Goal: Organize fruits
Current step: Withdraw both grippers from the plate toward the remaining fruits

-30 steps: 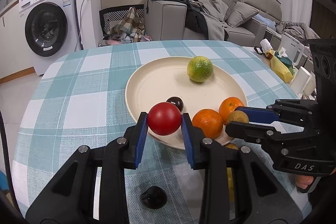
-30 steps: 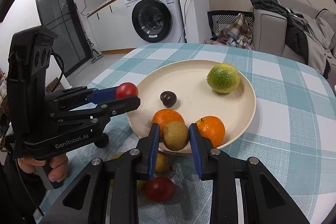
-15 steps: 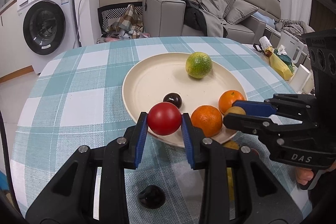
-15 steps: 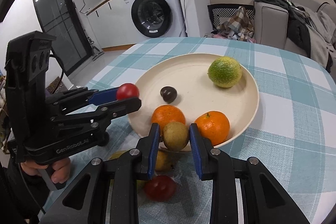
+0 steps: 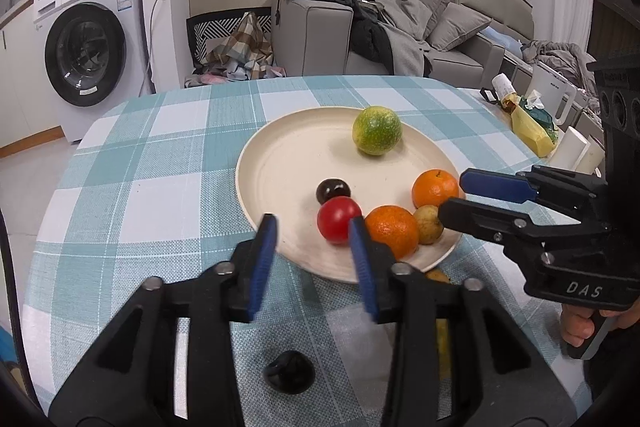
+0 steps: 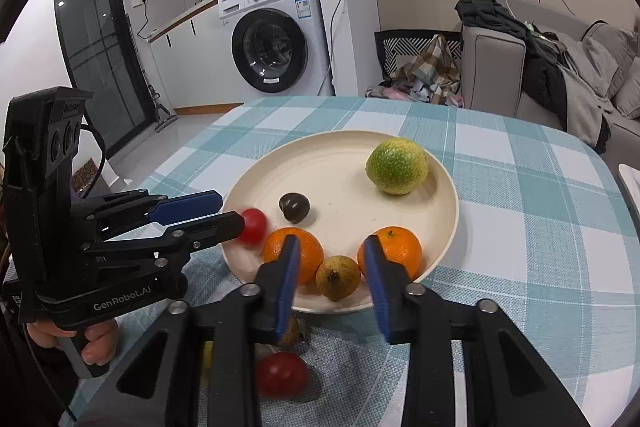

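Observation:
A cream plate [image 5: 280, 163] [image 6: 340, 155] on the checked tablecloth holds a green citrus [image 5: 376, 131], a dark fruit [image 5: 333, 190] and two oranges [image 5: 435, 187] [image 5: 392, 231]. A red tomato [image 5: 339, 225] [image 6: 254, 225] lies at the plate's near edge. My left gripper [image 5: 313, 231] [image 6: 230, 211] is opening; the tomato sits loose by its right pad. A small brown fruit [image 6: 338, 277] [image 5: 428, 225] rests between the oranges. My right gripper [image 6: 331, 245] [image 5: 452, 198] is also opening, with gaps on both sides of that fruit.
Off the plate, near me, lie a dark fruit [image 5: 289, 371], a red fruit [image 6: 282, 379] and a yellowish fruit [image 5: 440, 339] partly hidden under my fingers. A yellow bag [image 5: 530, 125] and a white kettle [image 5: 554, 95] stand at the table's right edge.
Both grippers have opened. The tomato left the left pads and now lies on the plate beside an orange. The brown fruit left the right pads and rests on the plate.

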Demonstrator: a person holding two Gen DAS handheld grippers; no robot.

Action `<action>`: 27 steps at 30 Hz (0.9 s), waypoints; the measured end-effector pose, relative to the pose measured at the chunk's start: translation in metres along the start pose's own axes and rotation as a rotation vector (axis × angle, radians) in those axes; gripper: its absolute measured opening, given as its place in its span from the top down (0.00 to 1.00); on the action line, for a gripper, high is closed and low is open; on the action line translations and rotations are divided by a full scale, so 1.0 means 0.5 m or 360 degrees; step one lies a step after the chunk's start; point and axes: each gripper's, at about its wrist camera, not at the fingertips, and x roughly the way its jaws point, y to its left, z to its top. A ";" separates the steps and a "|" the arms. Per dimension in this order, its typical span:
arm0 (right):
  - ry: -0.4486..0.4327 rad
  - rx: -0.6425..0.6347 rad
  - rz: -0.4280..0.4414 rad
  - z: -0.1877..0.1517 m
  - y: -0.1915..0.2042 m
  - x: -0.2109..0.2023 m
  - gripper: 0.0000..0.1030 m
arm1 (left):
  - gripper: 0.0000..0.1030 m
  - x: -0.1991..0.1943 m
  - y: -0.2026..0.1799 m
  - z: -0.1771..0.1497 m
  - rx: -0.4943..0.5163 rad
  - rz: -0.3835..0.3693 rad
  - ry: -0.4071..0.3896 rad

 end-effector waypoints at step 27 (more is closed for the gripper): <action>0.0081 -0.0041 0.0016 -0.058 -0.011 -0.055 0.00 | 0.01 -0.139 0.036 -0.086 0.0024 0.0065 -0.0031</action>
